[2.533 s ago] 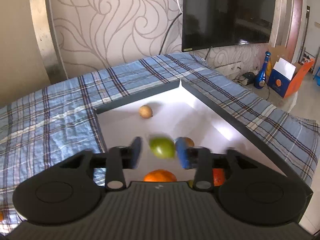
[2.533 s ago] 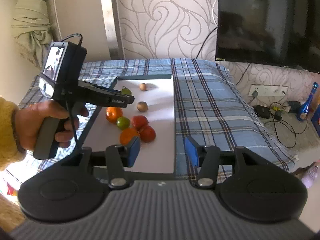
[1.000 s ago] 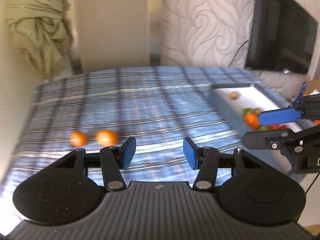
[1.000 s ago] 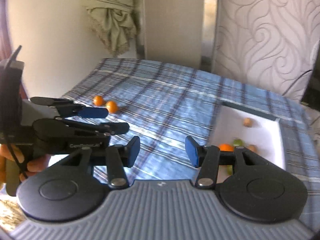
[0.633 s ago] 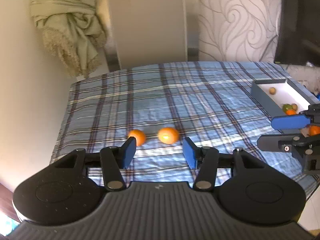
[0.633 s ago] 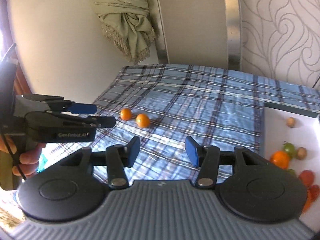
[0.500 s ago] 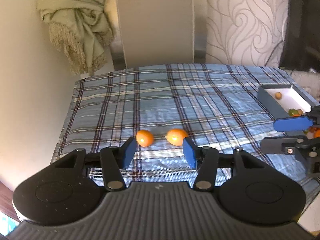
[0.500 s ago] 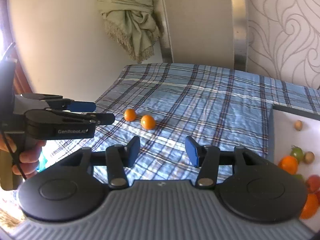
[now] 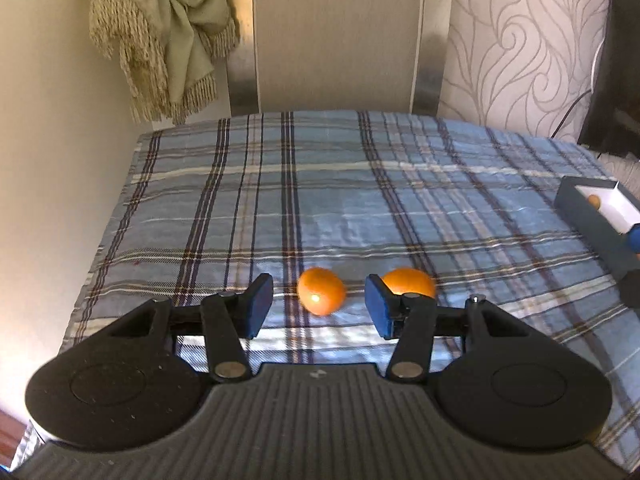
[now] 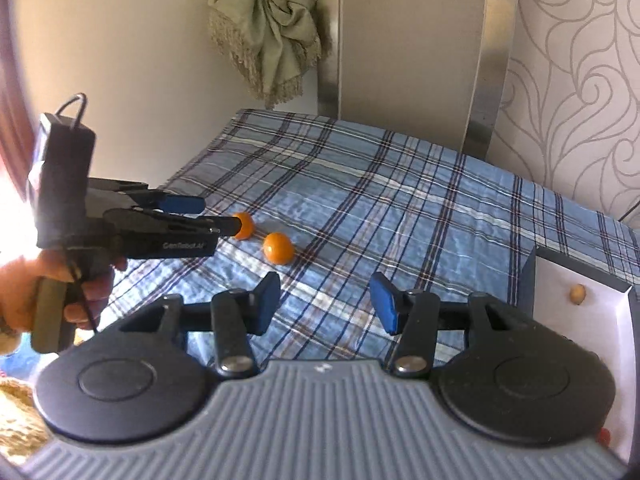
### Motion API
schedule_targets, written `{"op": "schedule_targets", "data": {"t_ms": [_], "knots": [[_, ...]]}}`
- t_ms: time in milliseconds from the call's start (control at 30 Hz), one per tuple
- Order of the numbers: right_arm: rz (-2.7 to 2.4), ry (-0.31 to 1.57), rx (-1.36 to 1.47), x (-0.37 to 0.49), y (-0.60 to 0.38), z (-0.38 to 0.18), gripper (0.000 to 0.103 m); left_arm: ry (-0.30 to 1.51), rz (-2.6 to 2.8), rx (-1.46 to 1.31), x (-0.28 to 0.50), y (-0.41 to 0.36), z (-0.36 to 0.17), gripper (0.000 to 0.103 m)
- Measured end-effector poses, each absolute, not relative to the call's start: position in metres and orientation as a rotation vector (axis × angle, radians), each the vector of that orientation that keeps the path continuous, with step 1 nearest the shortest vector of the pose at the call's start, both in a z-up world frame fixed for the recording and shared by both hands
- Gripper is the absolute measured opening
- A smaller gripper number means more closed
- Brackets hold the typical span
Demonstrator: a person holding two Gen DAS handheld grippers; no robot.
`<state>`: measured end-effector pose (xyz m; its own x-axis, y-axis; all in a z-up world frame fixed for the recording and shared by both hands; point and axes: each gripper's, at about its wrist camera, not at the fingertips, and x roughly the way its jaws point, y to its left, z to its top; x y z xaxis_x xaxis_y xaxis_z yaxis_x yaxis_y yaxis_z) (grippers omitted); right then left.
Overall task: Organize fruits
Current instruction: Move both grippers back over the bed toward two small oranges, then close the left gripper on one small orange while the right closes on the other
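Note:
Two oranges lie side by side on the blue plaid cloth. In the left wrist view, the left orange [image 9: 321, 291] shows in the gap of my left gripper [image 9: 318, 312], just past its blue pads [image 9: 260, 304], untouched. The jaws are closing, and the right orange [image 9: 408, 282] sits partly behind the right finger. From the right wrist view, the left gripper [image 10: 218, 213] hovers low with its tips at the far orange [image 10: 244, 225], and the near orange [image 10: 278, 248] lies beside it. My right gripper [image 10: 324, 308] stands open and holds nothing above the cloth.
A dark tray with a white floor [image 9: 588, 216] sits at the cloth's right side and holds a small brown fruit [image 10: 577, 294]. A person's hand [image 10: 24, 300] grips the left tool. A fringed cloth [image 9: 160, 32] hangs on the wall behind the table.
The left gripper has come forward and down onto the two oranges, so the left one now sits in its gap. The right gripper has shifted sideways; the tray has slid to its view's right edge.

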<state>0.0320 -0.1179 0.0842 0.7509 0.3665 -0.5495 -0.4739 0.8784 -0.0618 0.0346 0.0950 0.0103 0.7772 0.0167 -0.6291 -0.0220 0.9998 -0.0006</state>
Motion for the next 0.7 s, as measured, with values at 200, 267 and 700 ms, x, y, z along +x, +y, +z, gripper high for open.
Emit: {"op": "schedule_targets", "data": {"t_ms": [200,267,700], "knots": [[0.447,0.576,-0.18,0.043,-0.107,0.076,0.052,0.719,-0.035,0.026,0.053,0.104,-0.003,0.051],[0.448,0.577,-0.175,0.047,-0.102,0.073,0.052,0.723,-0.061,0.044,0.058,0.103,-0.005,0.051],[0.465,0.618,-0.191,0.086,-0.057,0.049,0.051,0.751,-0.182,0.064,0.071,0.106,-0.018,0.039]]}}
